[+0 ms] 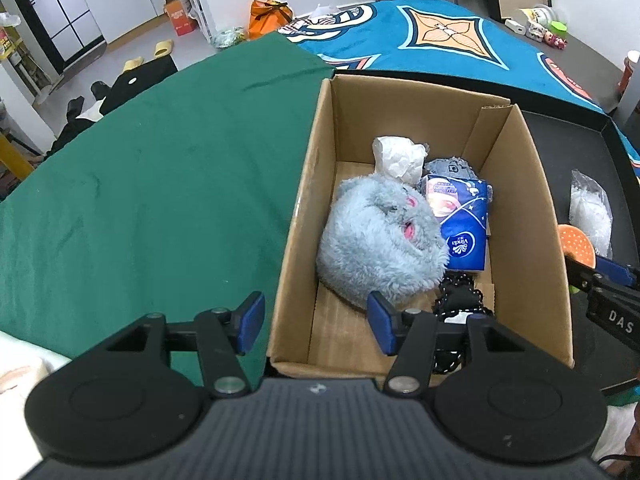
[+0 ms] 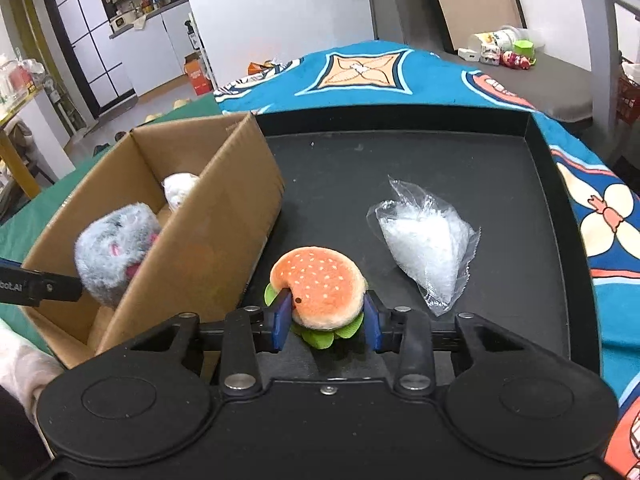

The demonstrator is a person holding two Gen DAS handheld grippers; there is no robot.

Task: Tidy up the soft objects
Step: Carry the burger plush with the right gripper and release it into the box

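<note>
Matt corrugated cardboard box [image 1: 520, 184]; fluffy grey plush toy [image 1: 380, 240]; glossy crinkled clear plastic bag [image 2: 424, 240]; plush fabric burger [image 2: 320, 284]; matt black tray [image 2: 400, 160].

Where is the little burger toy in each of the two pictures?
Left wrist view: the burger toy peeks in at the right edge, beyond the cardboard box, by the right gripper.
Right wrist view: low in the middle, squeezed between the right gripper's blue pads on the black tray.
Shared landmark: the cardboard box with the grey plush inside.
</note>
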